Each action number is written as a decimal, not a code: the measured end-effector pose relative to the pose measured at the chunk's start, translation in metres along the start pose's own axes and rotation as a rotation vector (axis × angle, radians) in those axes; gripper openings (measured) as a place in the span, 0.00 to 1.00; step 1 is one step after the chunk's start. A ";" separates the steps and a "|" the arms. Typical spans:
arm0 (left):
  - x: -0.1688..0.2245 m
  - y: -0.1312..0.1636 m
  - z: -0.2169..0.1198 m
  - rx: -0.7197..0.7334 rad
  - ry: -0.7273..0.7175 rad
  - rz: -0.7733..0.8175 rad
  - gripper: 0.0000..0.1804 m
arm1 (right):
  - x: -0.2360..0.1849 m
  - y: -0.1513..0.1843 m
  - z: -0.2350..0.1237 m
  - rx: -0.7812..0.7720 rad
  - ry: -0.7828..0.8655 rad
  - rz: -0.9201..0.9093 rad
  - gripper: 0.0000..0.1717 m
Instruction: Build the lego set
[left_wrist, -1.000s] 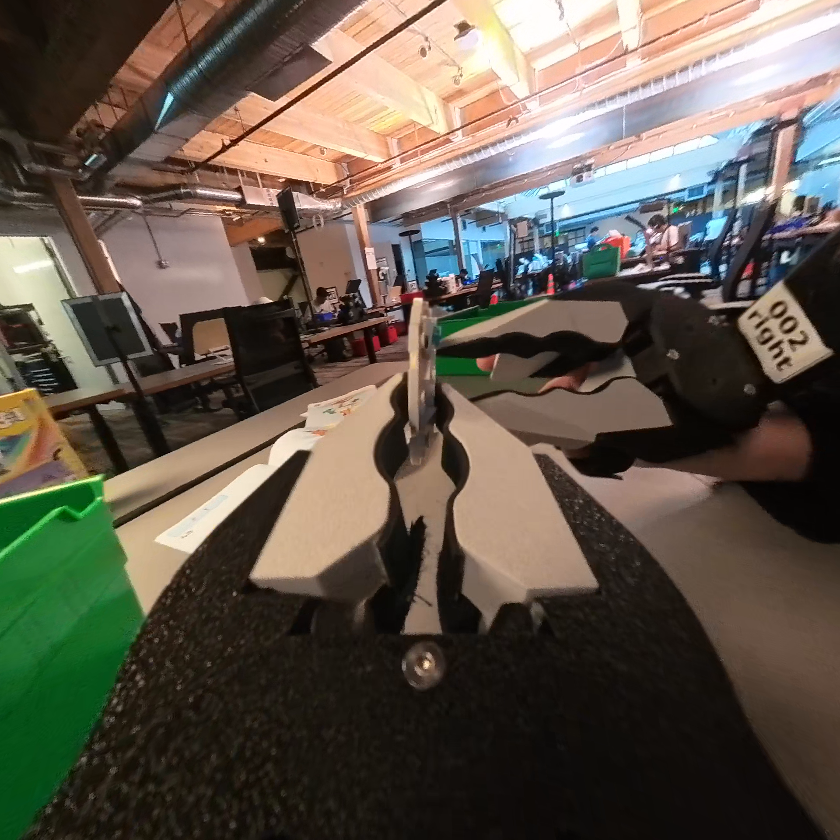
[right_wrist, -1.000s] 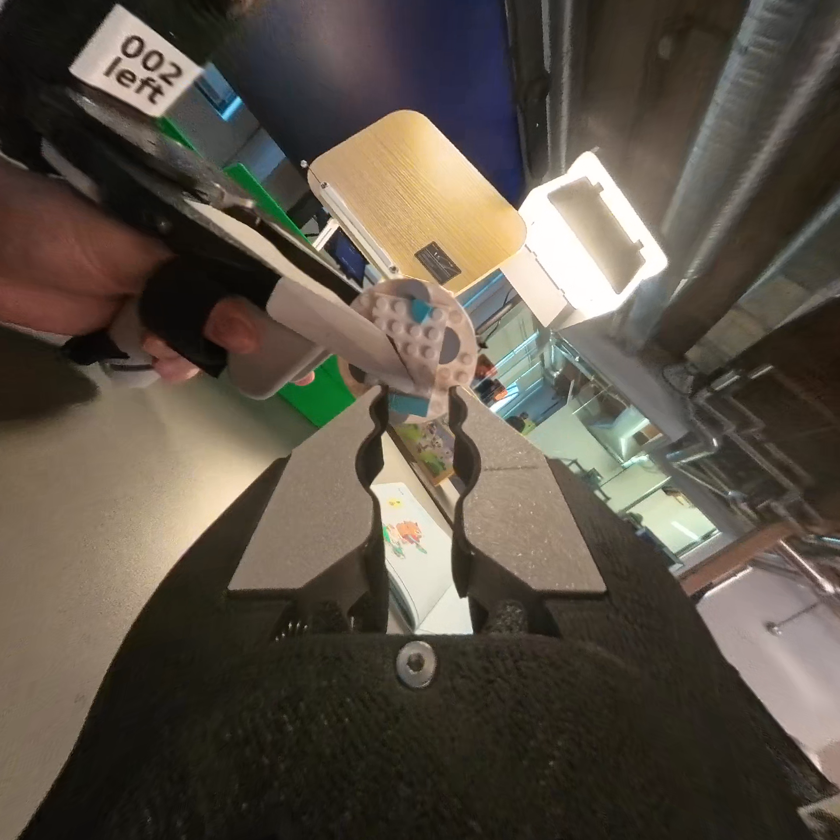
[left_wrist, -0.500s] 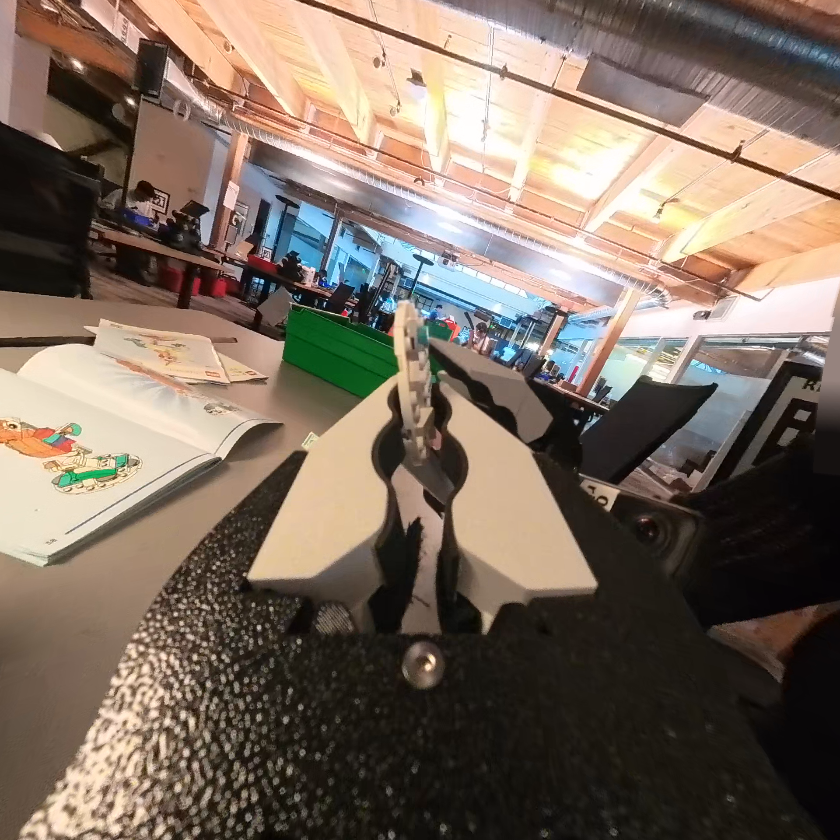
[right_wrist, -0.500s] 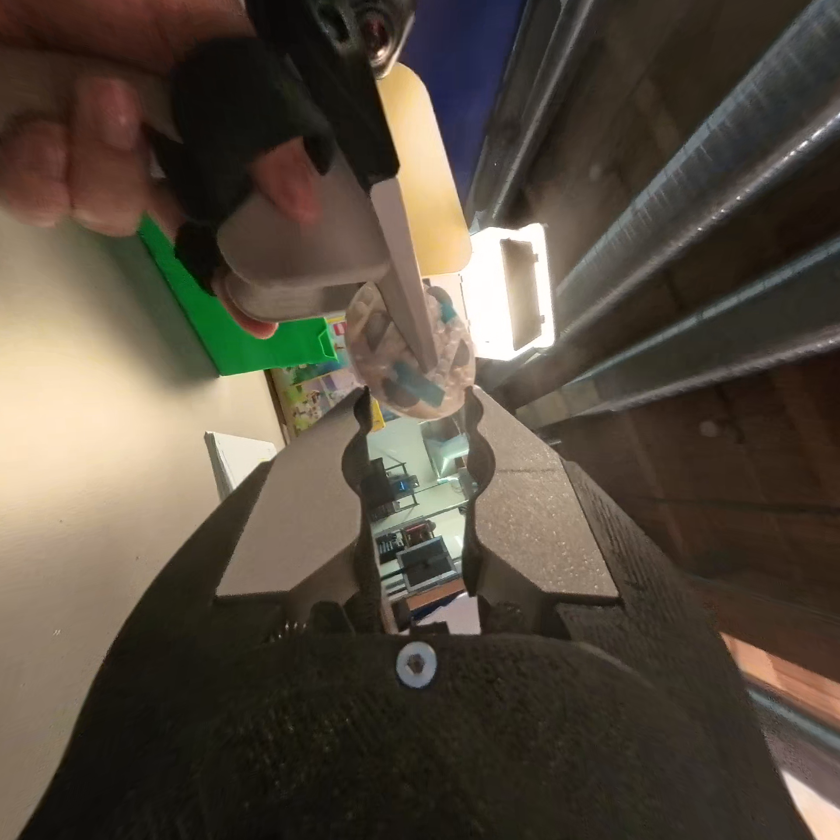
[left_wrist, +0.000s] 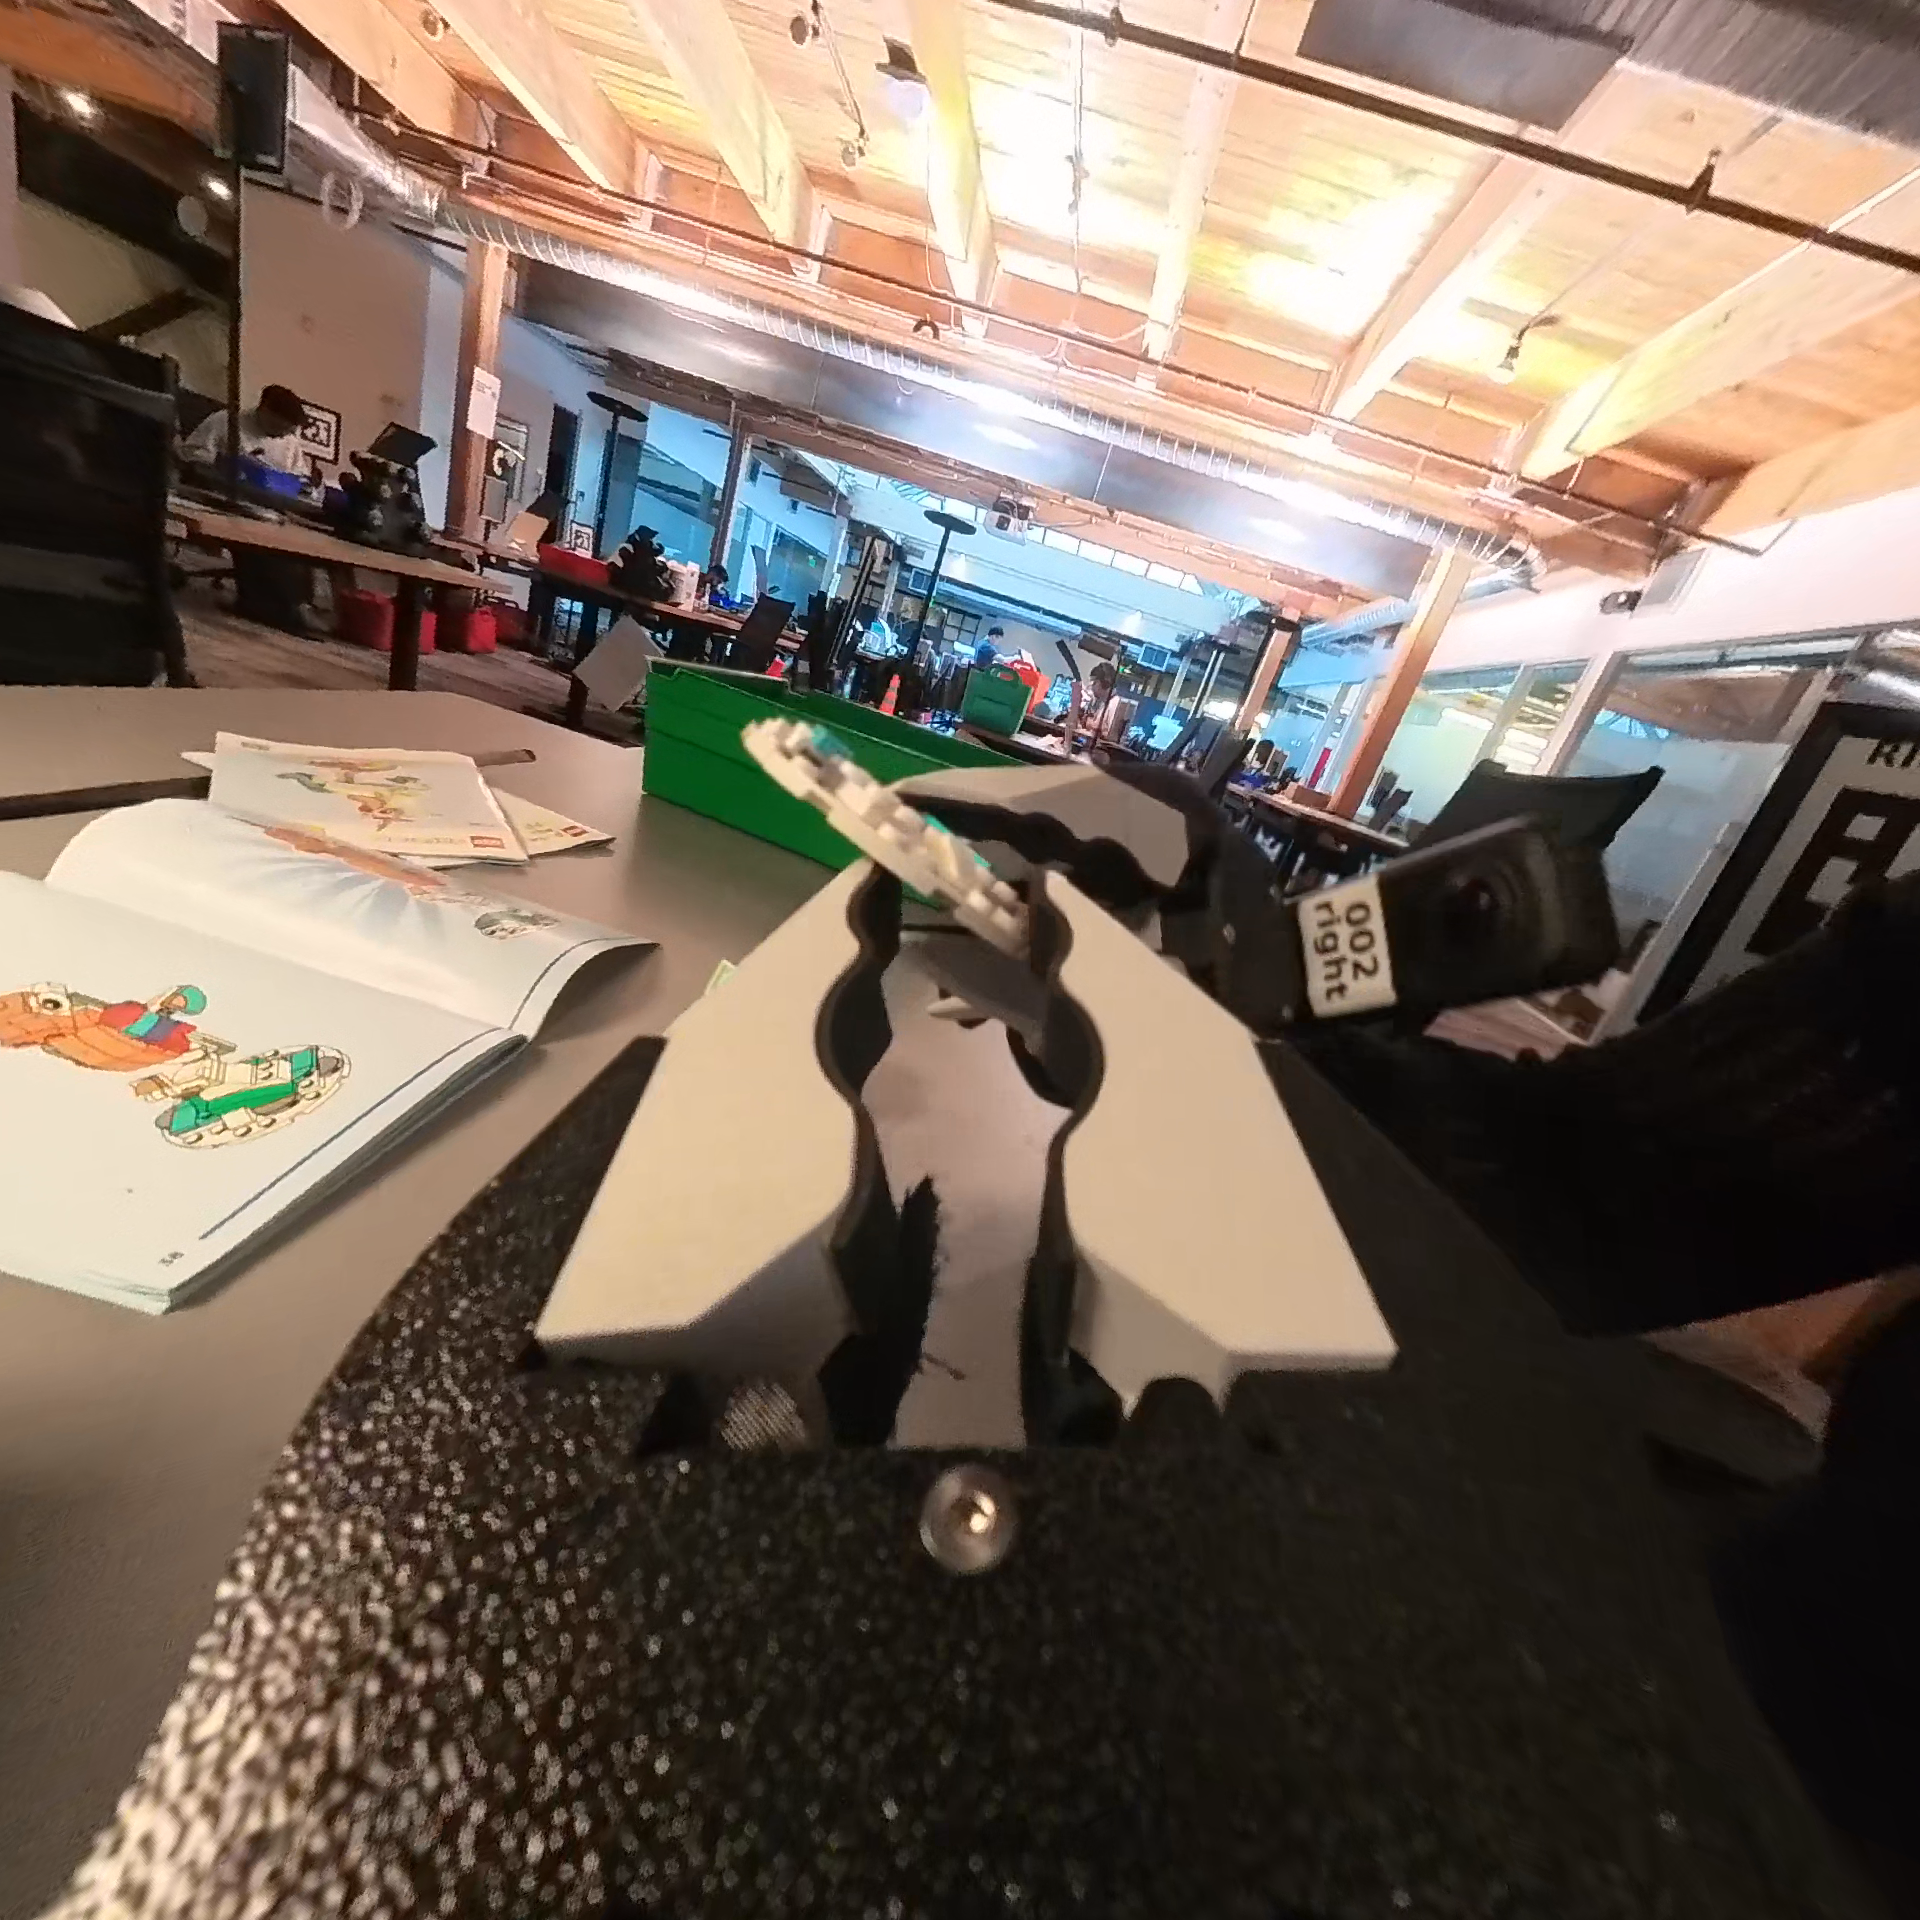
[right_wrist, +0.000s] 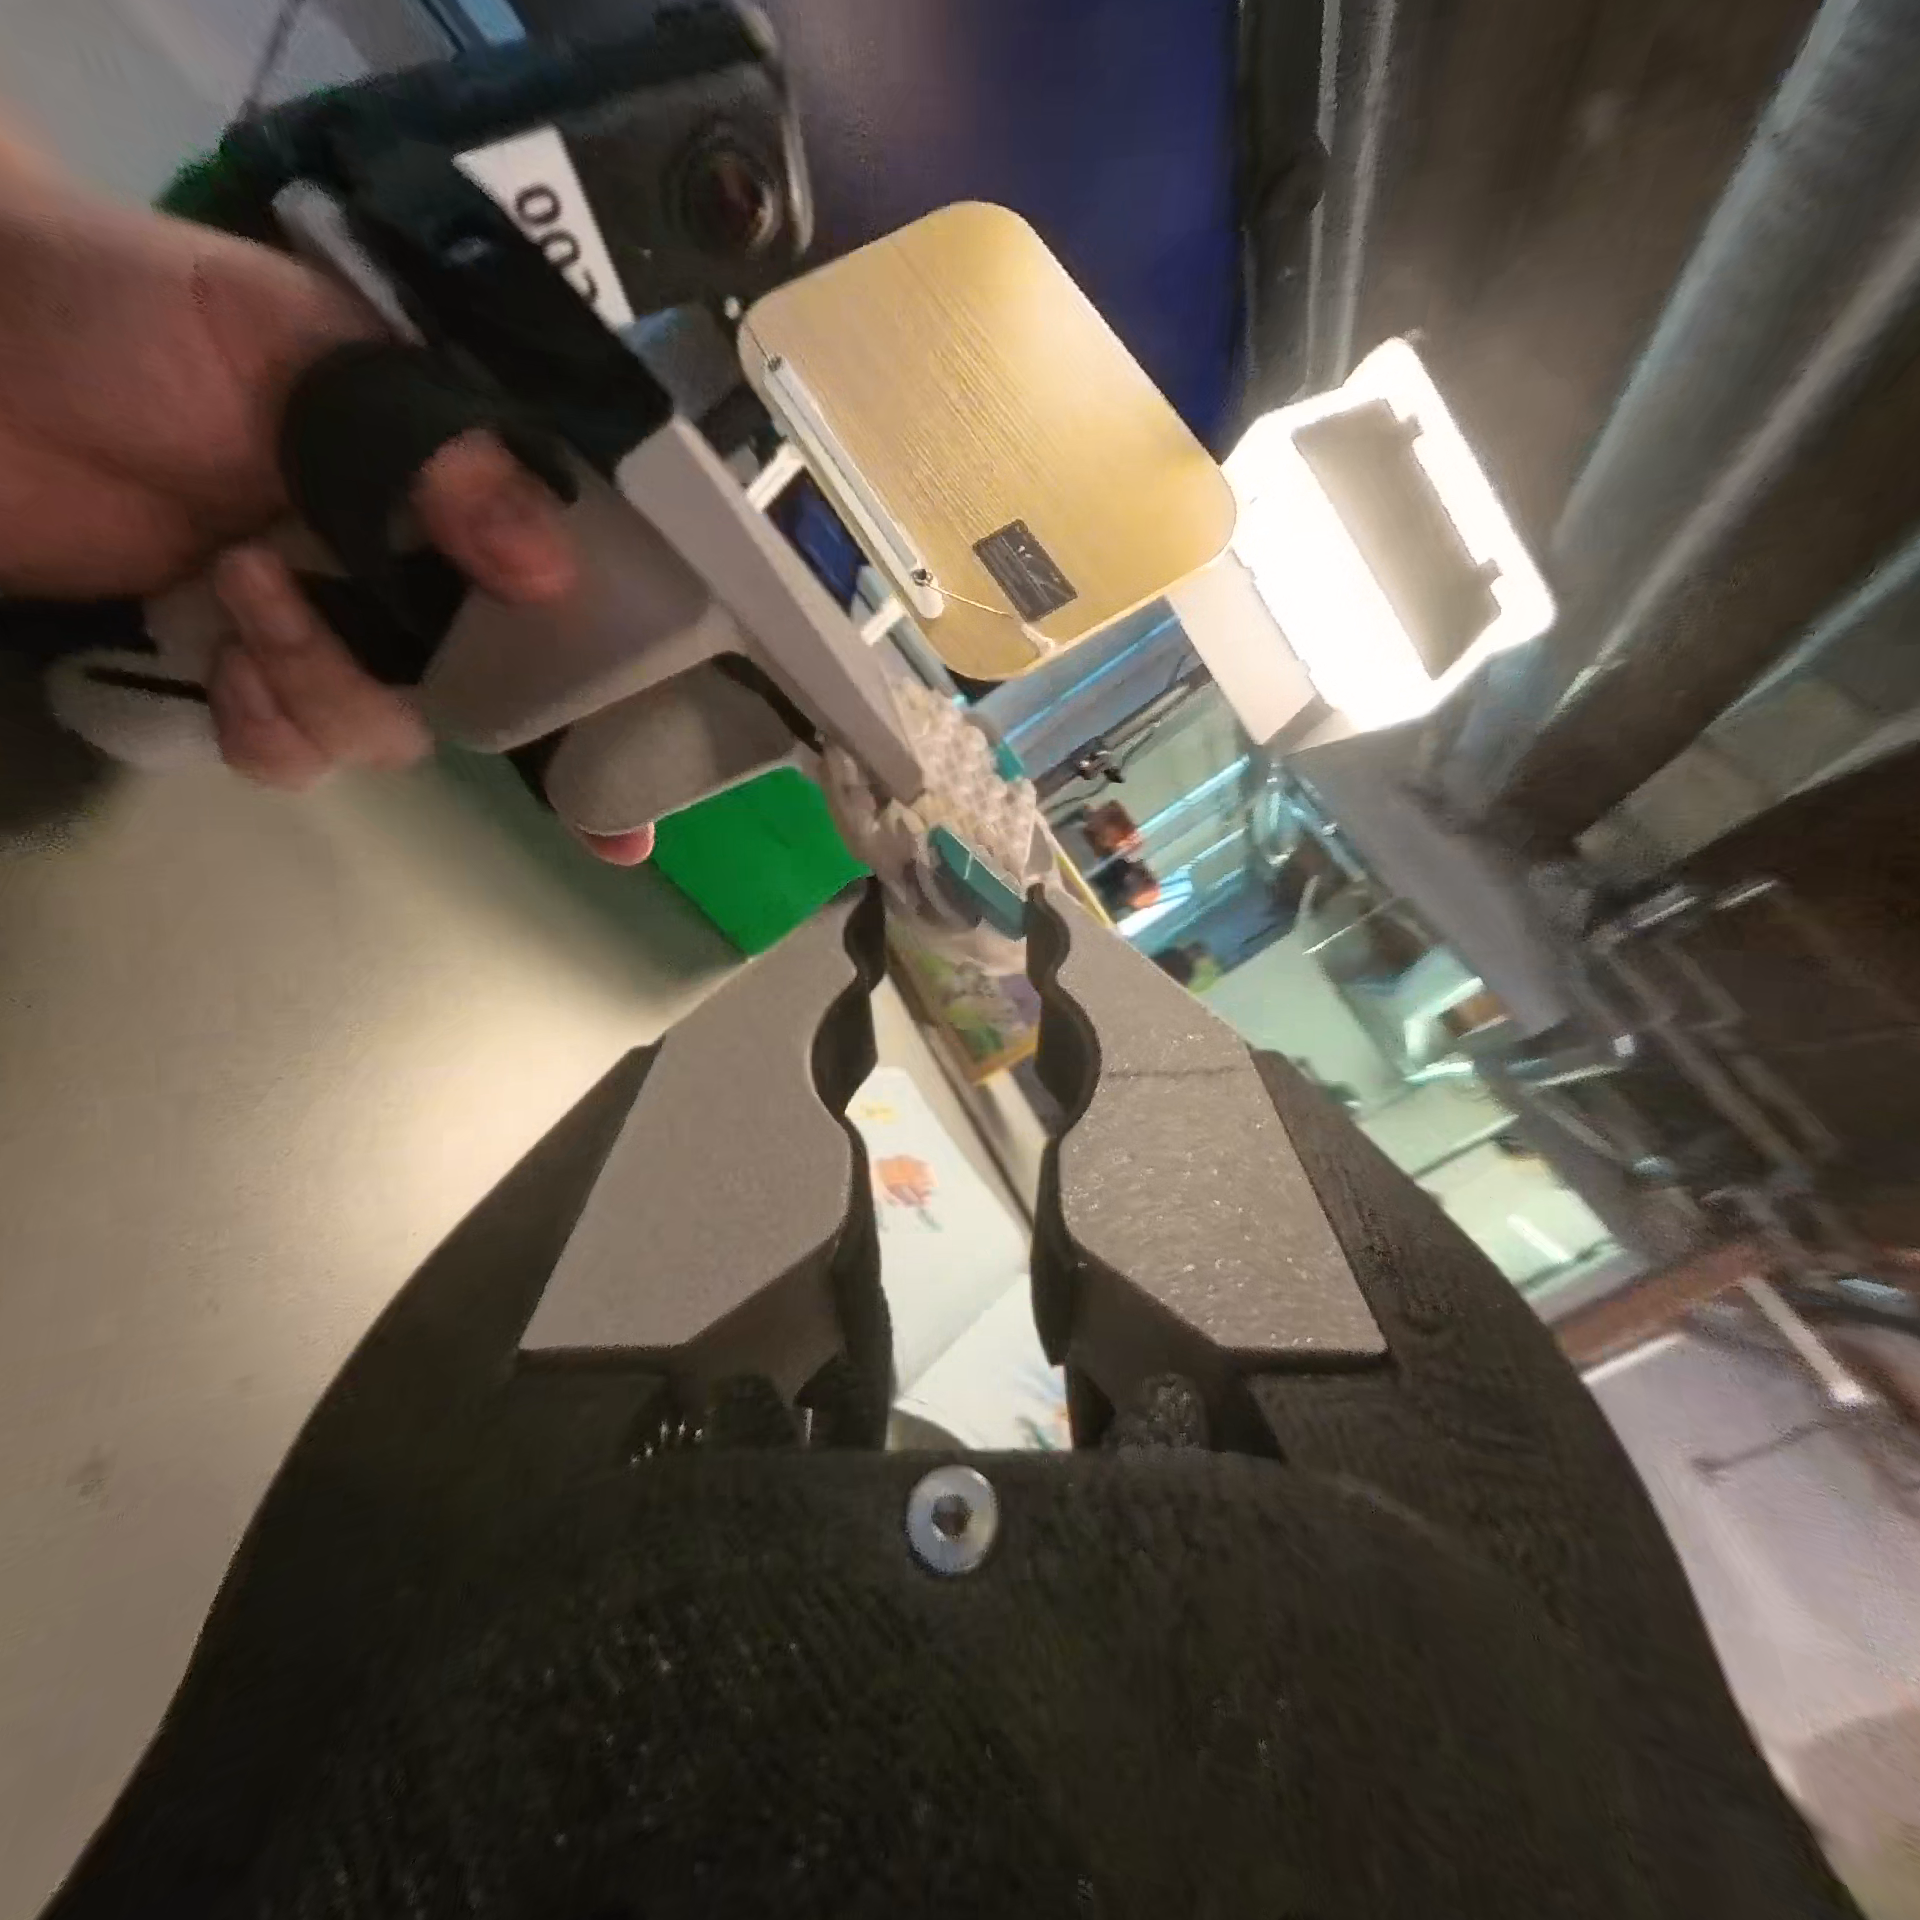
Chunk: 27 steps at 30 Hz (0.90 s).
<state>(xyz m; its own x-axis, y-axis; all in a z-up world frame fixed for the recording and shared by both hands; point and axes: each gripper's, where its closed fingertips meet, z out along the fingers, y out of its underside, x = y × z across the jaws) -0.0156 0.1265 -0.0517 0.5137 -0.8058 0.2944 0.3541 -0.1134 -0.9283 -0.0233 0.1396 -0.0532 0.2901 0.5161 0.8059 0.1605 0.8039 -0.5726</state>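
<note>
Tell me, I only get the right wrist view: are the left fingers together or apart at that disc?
Observer: Apart. The left gripper shows a clear gap between its fingers, and the disc lies slanted across it.
Operator: What's on the table to its left?
Observer: An open booklet, pages up.
Operator: Anything beyond that?
Observer: Loose leaflets, with a green bin to their right.
</note>
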 end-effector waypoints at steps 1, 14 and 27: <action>0.000 0.000 0.000 -0.003 0.005 0.004 0.12 | 0.002 0.000 -0.001 0.008 -0.010 0.047 0.14; -0.027 -0.019 -0.017 0.076 -0.142 0.087 0.15 | 0.017 -0.001 -0.009 0.130 -0.147 0.590 0.14; 0.027 -0.009 -0.007 0.059 0.062 0.425 0.14 | -0.012 -0.047 -0.029 0.378 -0.643 1.089 0.14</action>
<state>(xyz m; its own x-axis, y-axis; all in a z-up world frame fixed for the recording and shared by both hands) -0.0106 0.1020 -0.0371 0.5766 -0.8071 -0.1267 0.1663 0.2678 -0.9490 -0.0072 0.0876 -0.0402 -0.4108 0.9103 -0.0503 -0.1704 -0.1309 -0.9766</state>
